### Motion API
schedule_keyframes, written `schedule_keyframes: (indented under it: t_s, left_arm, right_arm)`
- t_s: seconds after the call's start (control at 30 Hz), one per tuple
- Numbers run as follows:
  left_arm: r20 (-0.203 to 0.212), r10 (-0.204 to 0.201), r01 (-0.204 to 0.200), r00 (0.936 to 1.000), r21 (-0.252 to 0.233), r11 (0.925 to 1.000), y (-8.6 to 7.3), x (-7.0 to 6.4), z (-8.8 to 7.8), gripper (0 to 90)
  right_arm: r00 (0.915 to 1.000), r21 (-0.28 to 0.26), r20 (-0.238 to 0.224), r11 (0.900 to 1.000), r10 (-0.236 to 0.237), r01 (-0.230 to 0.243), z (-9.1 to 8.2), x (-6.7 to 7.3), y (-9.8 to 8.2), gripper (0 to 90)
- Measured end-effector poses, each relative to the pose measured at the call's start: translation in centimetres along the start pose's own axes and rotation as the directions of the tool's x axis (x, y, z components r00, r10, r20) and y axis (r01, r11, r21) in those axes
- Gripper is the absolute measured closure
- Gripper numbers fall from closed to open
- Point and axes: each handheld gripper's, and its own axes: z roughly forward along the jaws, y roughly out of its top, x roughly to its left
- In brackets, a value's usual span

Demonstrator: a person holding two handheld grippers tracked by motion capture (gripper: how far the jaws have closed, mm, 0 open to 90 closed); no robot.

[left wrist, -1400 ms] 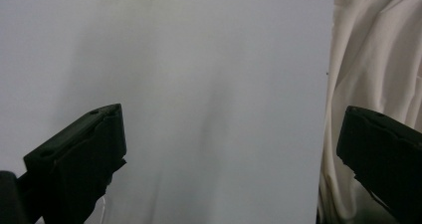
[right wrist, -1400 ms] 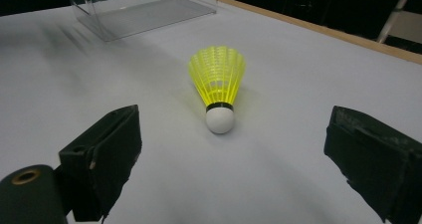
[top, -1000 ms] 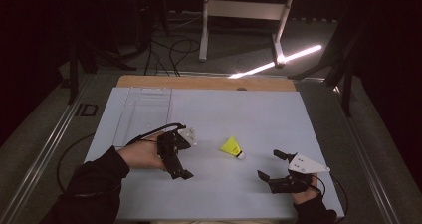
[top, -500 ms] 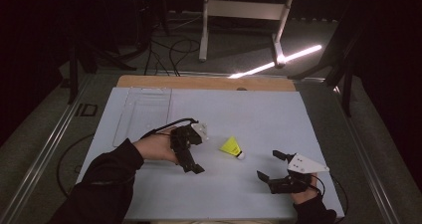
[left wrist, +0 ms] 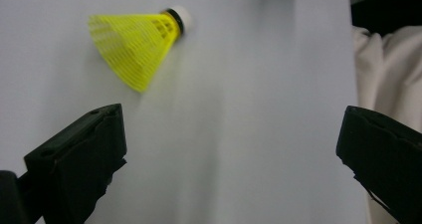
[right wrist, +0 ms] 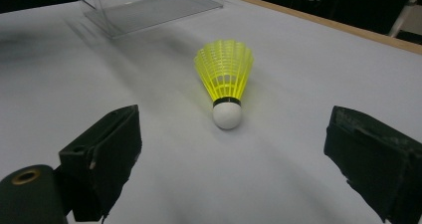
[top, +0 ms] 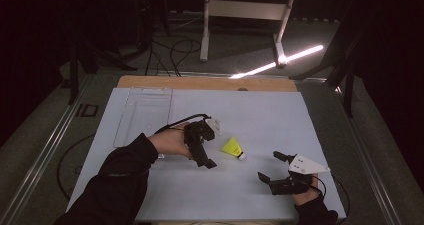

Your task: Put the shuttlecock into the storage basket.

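Our left gripper has its fingers spread wide with nothing between them, hovering just over the counter. The yellow shuttlecock lies just beside it at about three o'clock in the high view, and in the left gripper view it sits ahead of the fingers toward eleven o'clock, apart from them. Our right gripper is also parted and empty, low on the counter near the front edge, with the shuttlecock at about ten o'clock from it, on its side with the white cork tip pointing toward us.

We judge the shuttlecock to be very light, so a nudge from one finger would likely roll or skid it on the smooth counter. The mesh skirt looks like thin, springy plastic that would flex or crush under a hard squeeze, while the rounded tip looks firmer but small and apt to slip. We would take hold low on the skirt, just by the dark band next to the tip, closing gently from both sides.

A clear plastic tray lies at about eleven o'clock from the left gripper. We can read no brand, label or writing on anything.
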Motion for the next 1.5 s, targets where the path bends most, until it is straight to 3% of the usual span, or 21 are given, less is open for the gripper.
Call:
schedule_keyframes:
  t_s: [0.2,0.5,0.83,0.93,1.2,1.4,1.5]
  left_arm:
    - [0.0,0.0,0.0,1.0,-0.012,0.9999,0.9,0.9,0.7,0.9]
    - [0.0,0.002,-0.002,1.0,0.034,0.9994,1.6,2.4,1.9,2.4]
    - [-0.015,0.029,-0.029,0.9994,0.017,0.9994,2.7,3.8,3.0,7.9]
    - [-0.007,0.025,-0.025,0.9996,0.006,0.9997,2.9,4.3,3.4,12.4]
    - [0.012,0.004,-0.004,0.9999,0.033,0.9995,2.8,5.2,5.0,18.4]
    - [0.007,-0.004,0.004,1.0,0.033,0.9995,2.4,5.7,5.9,24.5]
    - [0.011,-0.002,0.001,0.9999,0.04,0.9992,2.3,5.9,6.4,32.2]
  right_arm:
    - [1.0,0.001,-0.001,1.0,-0.001,0.001,0.0,0.0,0.0,8.1]
    - [1.0,0.005,-0.009,1.0,0.003,-0.002,0.1,0.0,0.0,8.1]
    - [0.9999,0.009,-0.011,1.0,0.001,-0.001,0.1,0.0,-0.1,8.1]
    - [0.9999,0.008,-0.011,1.0,0.003,-0.003,0.1,-0.1,-0.1,8.1]
    - [0.9998,0.012,-0.02,1.0,0.008,-0.008,0.2,-0.1,-0.2,8.1]
    - [0.9997,0.013,-0.024,1.0,0.005,-0.005,0.2,0.0,-0.2,8.1]
    - [0.9997,0.013,-0.026,1.0,0.005,-0.005,0.2,0.0,-0.2,8.1]
